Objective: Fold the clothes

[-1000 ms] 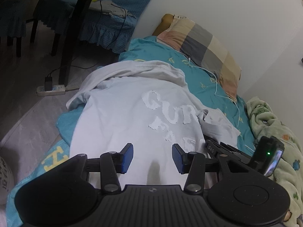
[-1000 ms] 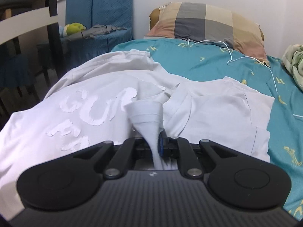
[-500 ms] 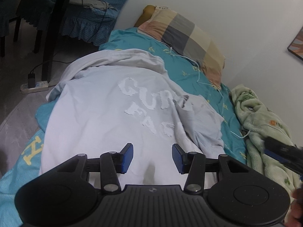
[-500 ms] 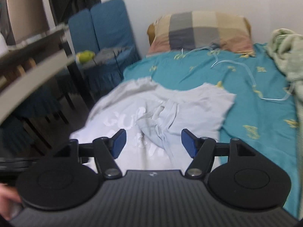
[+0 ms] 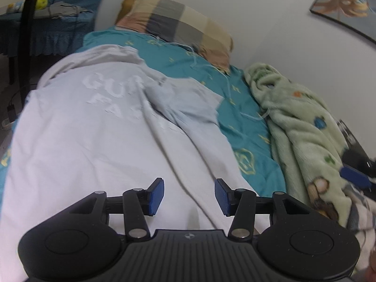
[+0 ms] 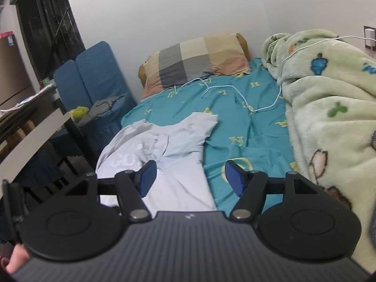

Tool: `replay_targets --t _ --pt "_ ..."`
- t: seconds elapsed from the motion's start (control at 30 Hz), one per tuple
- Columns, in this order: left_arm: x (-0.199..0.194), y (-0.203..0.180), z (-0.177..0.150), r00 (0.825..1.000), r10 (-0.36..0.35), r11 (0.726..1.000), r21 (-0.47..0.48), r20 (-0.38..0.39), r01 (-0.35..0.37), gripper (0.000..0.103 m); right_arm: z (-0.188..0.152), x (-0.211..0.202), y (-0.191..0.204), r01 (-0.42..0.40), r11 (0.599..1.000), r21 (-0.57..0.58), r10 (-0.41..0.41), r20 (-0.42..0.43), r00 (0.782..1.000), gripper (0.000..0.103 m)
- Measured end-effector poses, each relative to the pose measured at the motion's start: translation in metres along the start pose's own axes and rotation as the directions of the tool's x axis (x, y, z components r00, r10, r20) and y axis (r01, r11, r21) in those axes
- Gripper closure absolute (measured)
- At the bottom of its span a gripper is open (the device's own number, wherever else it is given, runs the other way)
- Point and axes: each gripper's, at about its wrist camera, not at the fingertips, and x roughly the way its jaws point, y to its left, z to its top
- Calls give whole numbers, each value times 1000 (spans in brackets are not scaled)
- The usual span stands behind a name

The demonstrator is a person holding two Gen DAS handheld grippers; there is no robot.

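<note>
Left gripper [image 5: 189, 196]: held wide open, nothing gripped, blue pads apart above the cloth.
Right gripper [image 6: 190, 179]: spread wide too, nothing clasped between the pads.
White T-shirt [image 5: 94, 145]: spread directly beneath and ahead of the left gripper; seen ahead and left of the right one [image 6: 174, 157], one sleeve folded inward over the lettering.
Teal bedsheet [image 6: 246, 122]: laid out beyond the shirt, right of it.
Green blanket [image 6: 329, 108]: bunched far right.
White cable [image 6: 235, 89]: trailed across the sheet, farther on.
Checked pillow [image 6: 195, 61]: propped farthest, by the wall.
</note>
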Motion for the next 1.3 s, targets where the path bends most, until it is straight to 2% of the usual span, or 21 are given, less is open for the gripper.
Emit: replay_targets --t 0.23,0.47,0.53,0.57,0.6,0.63,0.67,0.77,0.97,1.03,1.13,1.2,1.3 --pt "25 -62 -33 992 -74 997 1 -105 75 48 4 -6 -23 18 999 42 -21 60 998 37" --pt "70 -100 -61 975 -21 999 43 -223 32 50 4 -6 -39 6 997 76 -12 70 997 37" --pt "80 -106 -65 970 7 997 71 -243 10 54 4 -5 -41 7 997 82 -13 70 997 37" --pt "84 -108 -68 968 18 997 82 -251 3 64 4 -4 -43 9 996 84 -15 69 998 36" --pt "86 -108 -69 966 19 996 86 -257 3 79 3 -4 -44 9 996 88 -15 66 998 36" --pt "85 -106 -69 965 17 997 83 -260 5 87 3 -3 -45 7 995 95 -13 62 998 36" --pt "84 -104 -68 965 14 997 80 -263 7 100 2 -2 -47 5 995 101 -11 58 998 36" --pt "80 -97 -66 962 0 998 64 -272 18 101 2 1 -52 -2 992 123 -4 45 999 36" --pt "29 -60 -32 952 -121 993 -48 -281 112 102 0 5 -65 -43 974 221 42 8 999 35" --pt "15 -38 -25 950 -109 993 -67 -292 93 102 0 9 -67 -54 968 243 59 -10 998 35" --pt "3 0 -16 954 -32 997 -79 -299 8 102 -1 16 -66 -67 964 259 80 -39 996 35" --pt "2 27 -13 951 6 991 -124 -308 -46 102 -3 20 -64 -74 963 258 92 -59 994 35" --pt "14 60 -16 942 9 976 -201 -336 -81 101 -6 26 -60 -82 966 247 108 -95 990 35"
